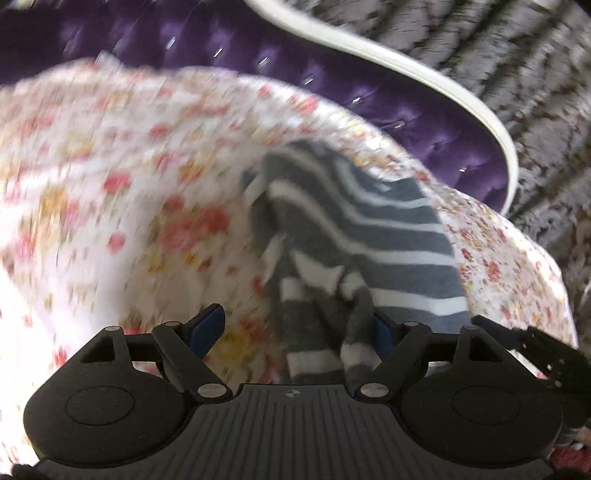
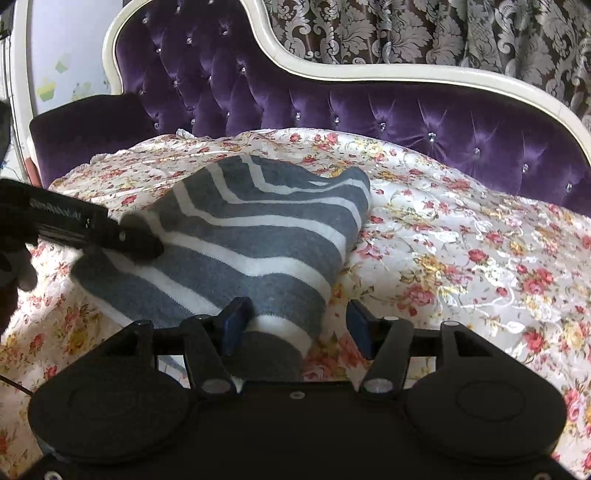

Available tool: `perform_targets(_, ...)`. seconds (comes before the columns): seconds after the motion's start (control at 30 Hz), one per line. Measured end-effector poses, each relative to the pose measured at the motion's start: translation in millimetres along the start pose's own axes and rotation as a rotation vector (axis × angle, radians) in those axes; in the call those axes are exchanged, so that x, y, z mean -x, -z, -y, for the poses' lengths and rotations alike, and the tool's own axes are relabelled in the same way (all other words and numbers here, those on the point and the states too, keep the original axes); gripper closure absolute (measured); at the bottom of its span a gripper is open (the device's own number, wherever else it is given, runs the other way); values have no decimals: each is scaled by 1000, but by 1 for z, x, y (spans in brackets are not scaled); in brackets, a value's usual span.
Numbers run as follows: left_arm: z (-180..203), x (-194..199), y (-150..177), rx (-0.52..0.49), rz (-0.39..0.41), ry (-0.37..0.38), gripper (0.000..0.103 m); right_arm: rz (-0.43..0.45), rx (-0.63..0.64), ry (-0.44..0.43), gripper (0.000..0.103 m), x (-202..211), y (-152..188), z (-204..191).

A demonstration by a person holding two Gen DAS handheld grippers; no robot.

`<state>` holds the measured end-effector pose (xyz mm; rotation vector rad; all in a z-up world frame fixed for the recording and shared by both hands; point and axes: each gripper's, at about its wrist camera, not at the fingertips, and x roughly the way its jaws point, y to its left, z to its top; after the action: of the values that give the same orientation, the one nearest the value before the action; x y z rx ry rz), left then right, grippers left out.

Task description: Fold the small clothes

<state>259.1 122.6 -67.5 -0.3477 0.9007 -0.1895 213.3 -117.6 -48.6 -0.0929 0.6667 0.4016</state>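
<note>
Item: right gripper [image 2: 297, 325], black two-finger tool with blue pads, nearest in its own view; the jaws are seen parted, one blue pad resting at the near edge of the cloth, the other over bare cover, nothing clamped. Item: left gripper [image 1: 295, 325], same make, jaws spread wide in the blurred left view; a bunched strip of the cloth is draped between them against the right-hand pad, but no pinch is shown, so it is read as released. Item: grey-and-white striped knitted garment [image 2: 251, 240], soft and thick, lying rumpled and partly doubled on the cover, between the two tools; the left tool is seen in the right view touching its far-left edge. Item: white quilted bed cover printed with red and yellow flowers [image 2: 461, 258], bearing the garment. Item: purple tufted velvet headboard with cream frame [image 2: 369, 107], behind. Item: grey damask curtain [image 2: 424, 33], farthest. Step judged: edges are being taken up for a fold, not yet secured. Next move calls for both jaws to be closed on one layer each, then drawn evenly.
</note>
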Motion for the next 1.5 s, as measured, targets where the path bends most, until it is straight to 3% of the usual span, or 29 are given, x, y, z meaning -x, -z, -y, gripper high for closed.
perform_targets(0.43,-6,10,7,-17,-14,-36,23,-14,-104,-64,39,2,2,15)
perform_targets(0.7,-3,9,7,-19,-21,-51,23,117,-63,-92,36,9,-50,14)
perform_targets(0.77,-2,9,7,-23,-22,-52,23,115,-27,-119,51,-1,-69,10)
perform_targets(0.8,-2,9,7,-24,-23,-53,23,107,0,-130,73,-8,-77,6)
perform_targets(0.83,-2,9,8,-26,-24,-54,23,94,31,-136,79,-18,-86,1)
perform_targets(1.0,-2,8,7,-35,-29,-56,23,-11,89,-183,77,-78,-116,-20)
perform_targets(1.2,-2,8,8,-41,-37,-55,23,-169,153,-190,73,-143,-124,-44)
perform_targets(1.3,-1,8,8,-47,-37,-59,23,-173,197,-195,67,-149,-124,-55)
perform_targets(1.4,-3,9,6,-31,-36,-44,24,-155,124,-244,65,-138,-130,-46)
perform_targets(1.5,-7,13,2,6,-24,14,24,-87,-12,-282,43,-114,-132,-23)
